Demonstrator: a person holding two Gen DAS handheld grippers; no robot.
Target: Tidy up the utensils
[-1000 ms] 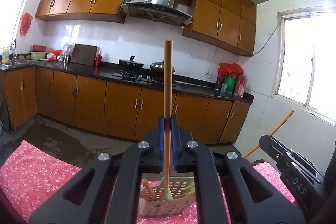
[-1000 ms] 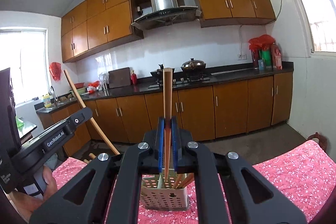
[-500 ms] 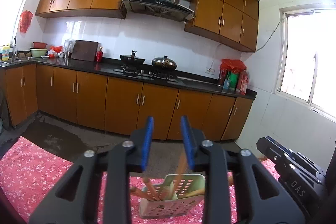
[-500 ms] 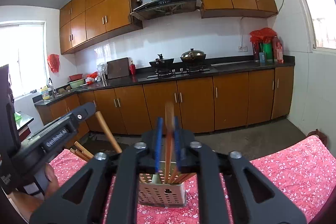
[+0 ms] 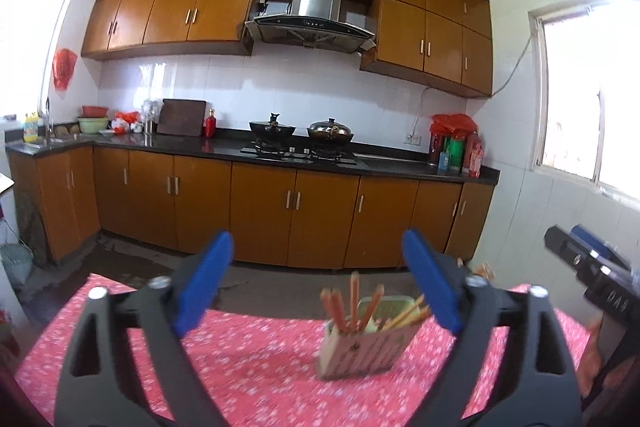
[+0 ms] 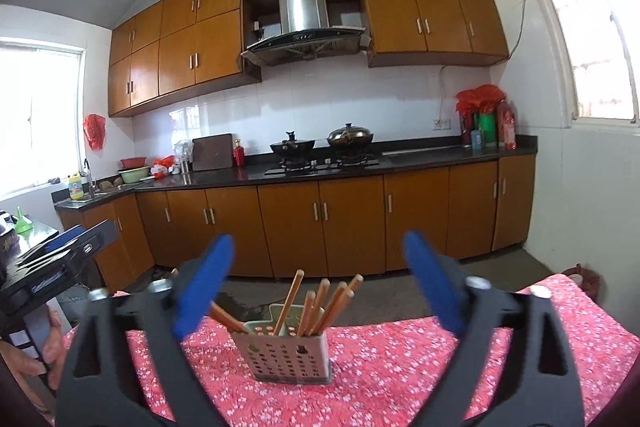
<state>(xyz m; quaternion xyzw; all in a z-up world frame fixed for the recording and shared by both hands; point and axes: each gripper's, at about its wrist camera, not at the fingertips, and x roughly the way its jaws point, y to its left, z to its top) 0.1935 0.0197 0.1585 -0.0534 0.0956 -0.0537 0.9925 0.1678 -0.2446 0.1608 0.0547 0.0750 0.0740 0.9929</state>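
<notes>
**Chopsticks in the holder, both grippers spread wide**

While the wooden chopsticks (image 6: 320, 307) stand bunched and leaning at different angles, their lower ends sit inside the perforated utensil holder (image 6: 286, 357), which rests upright on the red floral tablecloth (image 6: 420, 359). One stick leans out over the holder's left rim; the others fan up and to the right.

Seen from the right wrist, the holder lies between and beyond the two blue pads of the right gripper (image 6: 318, 293), whose fingers are spread far apart and touch neither the holder nor any stick. To the holder's left, at the frame edge, the left gripper shows as a black body held in a hand (image 6: 44, 351).

From the left wrist, the holder (image 5: 362, 349) and chopsticks (image 5: 354, 305) appear blurred, set right of centre and close to the right-hand blue pad of the left gripper (image 5: 318, 285), which likewise gapes wide with nothing between its fingers. Right of the holder, the right gripper's black body shows at the frame edge.

Behind the holder, past the table's far edge, runs a kitchen counter (image 6: 360, 167) over brown cabinets.
</notes>
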